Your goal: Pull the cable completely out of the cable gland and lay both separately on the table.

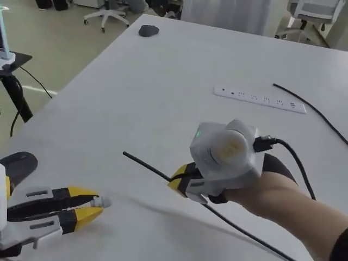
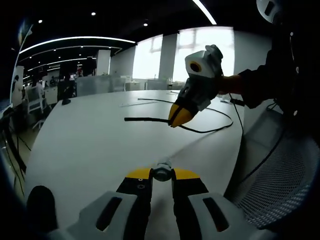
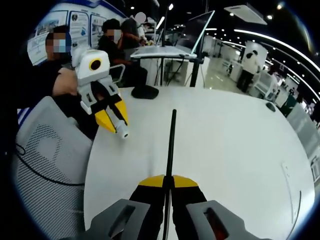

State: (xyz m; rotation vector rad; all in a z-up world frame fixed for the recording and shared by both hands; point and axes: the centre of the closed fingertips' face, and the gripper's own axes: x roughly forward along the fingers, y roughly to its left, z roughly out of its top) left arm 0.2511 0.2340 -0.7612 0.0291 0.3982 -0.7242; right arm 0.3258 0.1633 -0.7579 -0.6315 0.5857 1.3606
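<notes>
Holds the left gripper low at the left of the head view, just over the white table. Pinches the small grey gland between its yellow tips, with the jaws almost closed and only the gland in the gap. Carries the gland a little above the table, not lying on it (a soft shadow sits under it).

Grips the thin black cable with the right gripper, near the middle of the head view. Squeezes the jaws shut on it, with nothing but the cable between the tips. Lets a short end poke out past the tips, up and to the left. Trails the long end back under the hand, toward the bottom right.

Has the cable all the way out of the gland, with a clear gap between the cable's end and the gland. Looks straight along the cable in the right gripper view, with the left gripper off to the left and the gland at its tip.

Farther back on the table: a white power strip, a second cable just beside it, and a dark mouse near the far edge.
</notes>
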